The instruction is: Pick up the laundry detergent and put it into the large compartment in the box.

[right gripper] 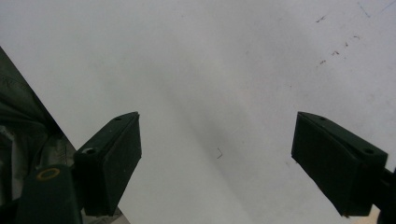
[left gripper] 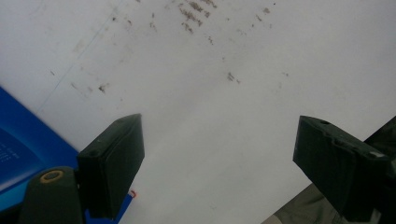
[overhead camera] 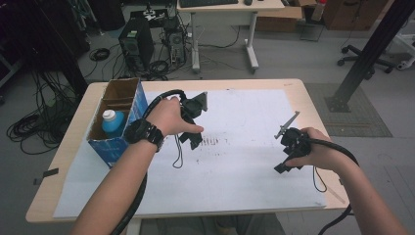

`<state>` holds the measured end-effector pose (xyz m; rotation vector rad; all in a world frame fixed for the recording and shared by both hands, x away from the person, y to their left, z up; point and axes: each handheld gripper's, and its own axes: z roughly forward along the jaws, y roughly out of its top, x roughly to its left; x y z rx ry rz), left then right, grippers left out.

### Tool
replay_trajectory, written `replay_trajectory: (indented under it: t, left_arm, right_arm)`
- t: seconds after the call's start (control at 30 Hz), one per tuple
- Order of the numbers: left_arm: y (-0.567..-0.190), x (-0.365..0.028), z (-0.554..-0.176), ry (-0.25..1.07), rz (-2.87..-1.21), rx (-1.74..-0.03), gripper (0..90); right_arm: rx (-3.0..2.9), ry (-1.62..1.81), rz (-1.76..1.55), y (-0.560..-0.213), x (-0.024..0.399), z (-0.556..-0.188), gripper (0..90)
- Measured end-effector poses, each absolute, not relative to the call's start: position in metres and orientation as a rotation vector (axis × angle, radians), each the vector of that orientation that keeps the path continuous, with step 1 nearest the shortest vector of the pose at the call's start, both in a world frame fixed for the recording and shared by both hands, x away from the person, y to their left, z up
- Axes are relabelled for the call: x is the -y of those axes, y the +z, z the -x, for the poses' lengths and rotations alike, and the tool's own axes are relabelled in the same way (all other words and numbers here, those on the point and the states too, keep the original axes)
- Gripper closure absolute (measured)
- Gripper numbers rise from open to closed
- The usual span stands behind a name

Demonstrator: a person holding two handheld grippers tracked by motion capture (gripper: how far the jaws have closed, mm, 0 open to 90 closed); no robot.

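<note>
I have the left gripper [overhead camera: 192, 128] over the white sheet [overhead camera: 235, 161] that covers most of the worktop [overhead camera: 303, 90], just beside the blue carton [overhead camera: 116, 128] at the worktop's left edge. Its jaws stand wide apart with nothing between them; in the left gripper view I see only bare sheet and a scatter of dark scuff marks [left gripper: 191, 14] in the gap, with a blue side of the carton at the lower left of that view. The right gripper [overhead camera: 288, 149] sits toward the worktop's right edge, well apart from the left one. Its jaws are spread just as wide and hold nothing; the right gripper view gives me plain sheet between them, with a few small marks toward the top.

The carton stands open at the top, and a bottle with a light blue cap [overhead camera: 113, 120] stands upright inside its near compartment. The left hand [overhead camera: 169, 115] is close to the carton's right wall but not touching it.

Between the two grippers the middle of the sheet is bare, and so is the strip along the near edge. The far edge and far right corner are also open. Cables trail from both grippers toward the near edge.
</note>
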<state>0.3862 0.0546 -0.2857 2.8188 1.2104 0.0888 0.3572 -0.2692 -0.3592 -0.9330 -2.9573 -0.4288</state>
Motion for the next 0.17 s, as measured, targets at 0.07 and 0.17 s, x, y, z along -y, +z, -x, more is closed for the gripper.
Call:
replay_trajectory:
  t: [0.07, 0.17]
  left_arm:
    - [-0.2865, -0.0545, -0.3858, 0.089, -2.825, -1.211, 16.8]
    - [-0.2862, -0.0541, -0.3858, 0.088, -2.825, -1.21, 16.8]
  right_arm:
    - [2.958, -0.433, 0.929, -0.3588, 0.2696, -0.357, 16.2]
    - [2.957, -0.435, 0.927, -0.3588, 0.2695, -0.3563, 16.2]
